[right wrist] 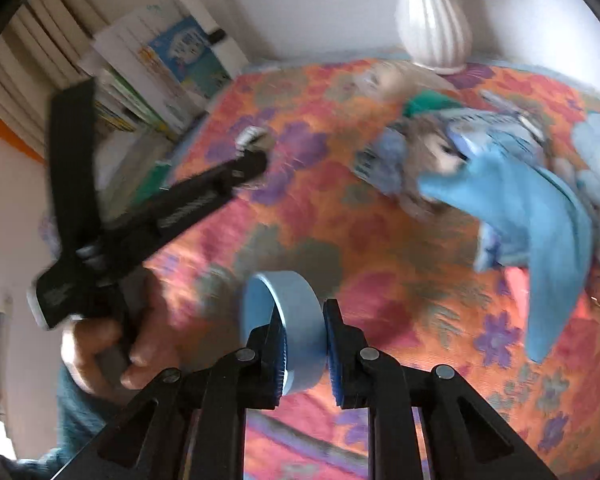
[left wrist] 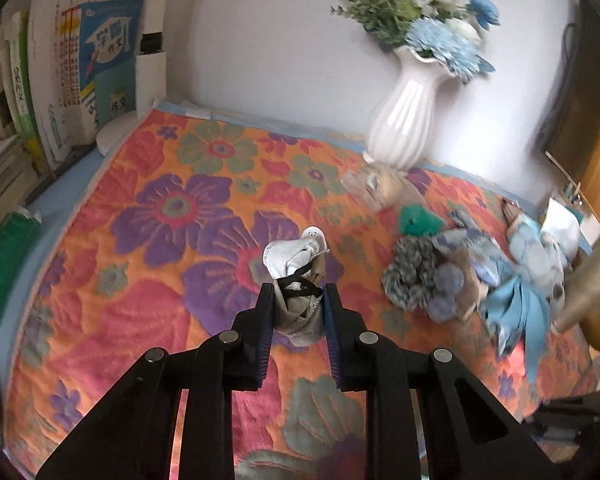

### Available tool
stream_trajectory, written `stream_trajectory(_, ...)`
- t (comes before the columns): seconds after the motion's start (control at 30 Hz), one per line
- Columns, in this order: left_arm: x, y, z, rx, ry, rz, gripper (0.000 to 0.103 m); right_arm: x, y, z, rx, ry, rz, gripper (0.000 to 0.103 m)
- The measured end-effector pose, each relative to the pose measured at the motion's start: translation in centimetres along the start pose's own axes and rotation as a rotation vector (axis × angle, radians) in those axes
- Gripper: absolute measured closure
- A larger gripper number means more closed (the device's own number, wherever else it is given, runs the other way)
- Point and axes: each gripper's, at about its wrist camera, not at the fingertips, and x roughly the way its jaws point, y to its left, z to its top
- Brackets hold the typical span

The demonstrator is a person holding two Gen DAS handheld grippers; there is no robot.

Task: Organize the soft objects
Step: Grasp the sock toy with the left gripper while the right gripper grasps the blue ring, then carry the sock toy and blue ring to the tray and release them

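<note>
In the left wrist view my left gripper (left wrist: pixel 298 294) is shut on a small grey-white fabric bundle (left wrist: pixel 296 256) tied with a black band, held just above the floral cloth (left wrist: pixel 172 208). In the right wrist view my right gripper (right wrist: pixel 303 314) is shut on a light blue round roll (right wrist: pixel 288 300) over the same cloth. A blurred pile of soft items (left wrist: pixel 460 276), blue, grey and green, lies at the right of the cloth; the right wrist view shows this pile (right wrist: pixel 500 184) at upper right. That view also catches the left gripper (right wrist: pixel 256 160), held by a hand (right wrist: pixel 112 344), with the bundle (right wrist: pixel 252 135) at its tip.
A white ribbed vase (left wrist: pixel 404 120) with blue flowers stands at the back of the cloth against the wall. Books (left wrist: pixel 60 72) are stacked upright at the left edge, and a green packet (left wrist: pixel 4 272) lies beside them. A wooden piece of furniture (left wrist: pixel 596 280) rises at the right.
</note>
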Motion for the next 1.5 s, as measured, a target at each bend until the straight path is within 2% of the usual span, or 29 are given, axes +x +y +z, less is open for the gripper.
stream_trajectory(0.07, 0.6, -0.1, -0.3, 0.008, 0.023, 0.01, 0.083, 0.4, -0.2, -0.3, -0.009, -0.002, -0.03, 0.086)
stream_trajectory(0.13, 0.4, -0.1, -0.2, 0.012, 0.009, -0.015, 0.083, 0.5, -0.2, -0.4, -0.008, -0.003, -0.04, 0.084)
stream_trajectory(0.17, 0.4, 0.0, -0.2, 0.011, 0.009, -0.03, 0.083, 0.4, -0.3, -0.5, -0.011, -0.006, -0.053, 0.078)
stream_trajectory(0.23, 0.2, 0.2, -0.3, -0.002, 0.004, -0.048, 0.083, 0.1, -0.1, -0.8, -0.026, -0.028, -0.072, 0.058)
stream_trajectory(0.27, 0.0, 0.3, -0.3, -0.007, 0.001, -0.054, 0.083, -0.5, -0.6, -1.0, -0.028, -0.046, -0.073, 0.044)
stream_trajectory(0.37, -0.1, 0.8, -0.3, -0.028, -0.006, -0.087, 0.083, -1.5, -0.6, -1.7, -0.064, -0.088, -0.052, 0.034)
stream_trajectory(0.4, -0.1, 0.9, -0.2, -0.035, -0.005, -0.091, 0.083, -1.5, -0.3, -2.0, -0.085, -0.092, -0.049, 0.025)
stream_trajectory(0.47, 0.1, 0.9, -0.2, -0.044, -0.001, -0.092, 0.083, -1.0, 0.3, -2.0, -0.111, -0.104, -0.084, 0.016)
stream_trajectory(0.6, 0.0, 0.9, -0.1, -0.039, -0.007, -0.093, 0.083, 1.3, 2.2, -1.8, -0.198, -0.093, -0.161, 0.017)
stream_trajectory(0.63, -0.1, 0.8, -0.2, -0.038, -0.008, -0.093, 0.083, 1.9, 2.7, -1.8, -0.223, -0.09, -0.196, 0.022)
stream_trajectory(0.67, -0.1, 0.8, -0.2, -0.036, -0.009, -0.094, 0.083, 2.4, 3.1, -2.0, -0.246, -0.088, -0.236, 0.036)
stream_trajectory(0.8, -0.5, 0.3, -0.2, -0.016, -0.012, -0.081, 0.083, 1.9, 3.9, -2.9, -0.28, -0.129, -0.275, 0.037)
stream_trajectory(0.93, -1.8, -1.1, -1.1, 0.0, -0.002, -0.111, 0.083, -1.3, 2.9, -3.8, -0.261, -0.157, -0.262, 0.037)
stream_trajectory(1.17, -4.8, -5.9, -3.0, 0.073, 0.002, -0.199, 0.083, -7.8, -1.0, -5.0, -0.169, -0.178, -0.283, 0.037)
stream_trajectory(1.37, -8.0, -11.1, -3.6, 0.164, -0.022, -0.319, 0.083, -14.8, -5.5, -7.2, -0.08, -0.221, -0.332, 0.037)
stream_trajectory(1.5, -9.9, -15.1, -4.1, 0.243, -0.043, -0.389, 0.083, -19.9, -8.6, -8.7, 0.001, -0.28, -0.375, 0.037)
